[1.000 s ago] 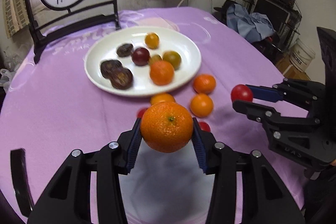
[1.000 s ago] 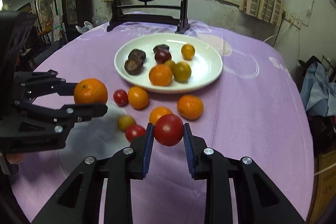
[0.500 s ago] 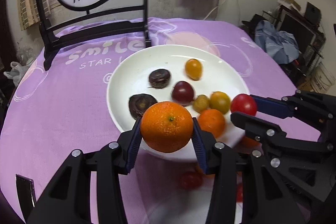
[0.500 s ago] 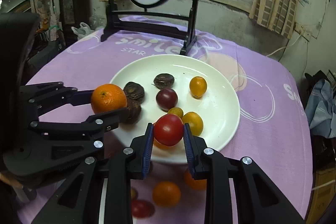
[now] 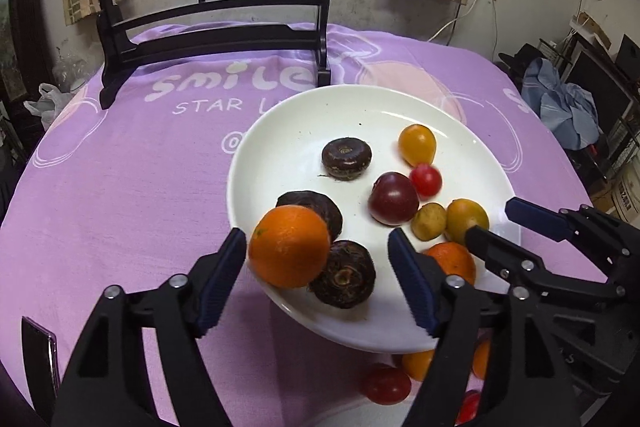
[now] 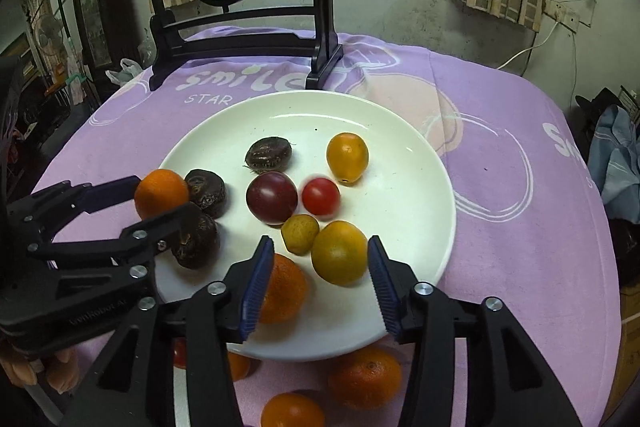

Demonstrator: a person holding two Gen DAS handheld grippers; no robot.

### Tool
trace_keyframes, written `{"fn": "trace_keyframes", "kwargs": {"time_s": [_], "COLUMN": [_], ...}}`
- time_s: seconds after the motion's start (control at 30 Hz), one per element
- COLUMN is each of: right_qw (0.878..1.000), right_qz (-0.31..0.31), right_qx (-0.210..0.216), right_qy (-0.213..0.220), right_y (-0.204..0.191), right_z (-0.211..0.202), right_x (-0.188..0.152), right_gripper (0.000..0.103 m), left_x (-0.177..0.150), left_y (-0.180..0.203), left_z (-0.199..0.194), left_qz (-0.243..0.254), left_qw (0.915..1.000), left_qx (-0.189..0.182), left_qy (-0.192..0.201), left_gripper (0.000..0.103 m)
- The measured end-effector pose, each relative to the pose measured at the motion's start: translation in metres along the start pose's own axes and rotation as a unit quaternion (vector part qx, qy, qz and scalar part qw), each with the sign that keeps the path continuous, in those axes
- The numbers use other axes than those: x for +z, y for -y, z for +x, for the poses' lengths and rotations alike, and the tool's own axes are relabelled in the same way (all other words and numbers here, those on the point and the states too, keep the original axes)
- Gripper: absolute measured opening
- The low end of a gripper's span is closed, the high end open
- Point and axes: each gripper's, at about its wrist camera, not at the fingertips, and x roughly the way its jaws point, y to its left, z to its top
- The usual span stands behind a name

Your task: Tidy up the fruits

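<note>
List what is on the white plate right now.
On the white plate: three dark brown fruits, a purple tomato, a red cherry tomato, three yellow-orange tomatoes and two oranges. The right gripper partly covers one orange.

The left gripper [image 5: 316,255] is spread wide over the plate's [image 5: 288,131] near edge; an orange [image 5: 289,246] sits there against two dark brown fruits [image 5: 343,273].
</note>
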Motion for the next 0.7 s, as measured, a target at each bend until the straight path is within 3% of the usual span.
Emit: {"fn": "trace_keyframes", "kwargs": {"time_s": [0.13,0.33,0.43,0.57,0.7], "right_qw": [1.000,1.000,0.999,0.999,1.000], "right_qz": [-0.015,-0.023,-0.027,-0.033,-0.009], "right_qx": [-0.011,-0.007,-0.012,-0.019,0.002], "right_qy": [0.001,0.013,0.016,0.013,-0.003], "right_y": [-0.001,-0.005,-0.007,-0.006,0.005], "right_z": [-0.009,-0.035,-0.047,-0.061,-0.069], "right_x": [-0.008,-0.026,-0.040,-0.060,-0.086], "right_gripper": [0.054,0.059,0.074,0.074,0.075], "left_x": [-0.004,-0.020,-0.032,-0.051,-0.074], "left_y": [-0.001,0.007,0.009,0.008,0.004], "left_z": [-0.018,-0.048,-0.062,-0.075,-0.078], "left_qz": [-0.006,0.007,0.009,0.002,-0.004], "left_qw": [0.9998,0.9993,0.9991,0.9991,0.9992], "left_qx": [-0.015,-0.014,-0.015,-0.022,-0.027], "left_qy": [0.014,0.033,0.039,0.036,0.028], "left_gripper": [0.086,0.089,0.089,0.093,0.094]}}
